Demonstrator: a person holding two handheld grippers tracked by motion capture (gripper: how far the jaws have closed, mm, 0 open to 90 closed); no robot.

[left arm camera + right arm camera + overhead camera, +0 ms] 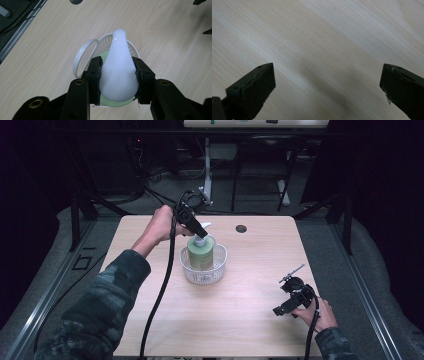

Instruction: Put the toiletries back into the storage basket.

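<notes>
Pump bottle (201, 251): pale green body, white pump head (118, 67). Stands upright inside the basket, near the middle of the surface, slightly toward the far left. In the left gripper view the pump head appears as a broad white cone with its spout pointing away from the camera; a green rim of the bottle shows beneath it.

Basket (218, 269): white, round, perforated wall, resting on the surface. It encloses the lower part of the bottle. A thin white loop handle (80, 56) hangs folded out to one side of the rim in the left gripper view.

Left claw (119, 72): clamped on the pump head, one black pad pressing each side of the cone. In the high view it comes at the bottle top from the far left, angled downward, held by the person's left hand (161, 224), with its black cable trailing back toward the near edge.

Right claw (327, 80): jaws spread wide, nothing between them, bare wood grain beneath. In the high view it sits in the right hand (320, 314) near the front right corner of the surface, well apart from the basket.

Surface (250, 310): light wood tabletop, with a small dark round hole (241, 228) near the far edge.
</notes>
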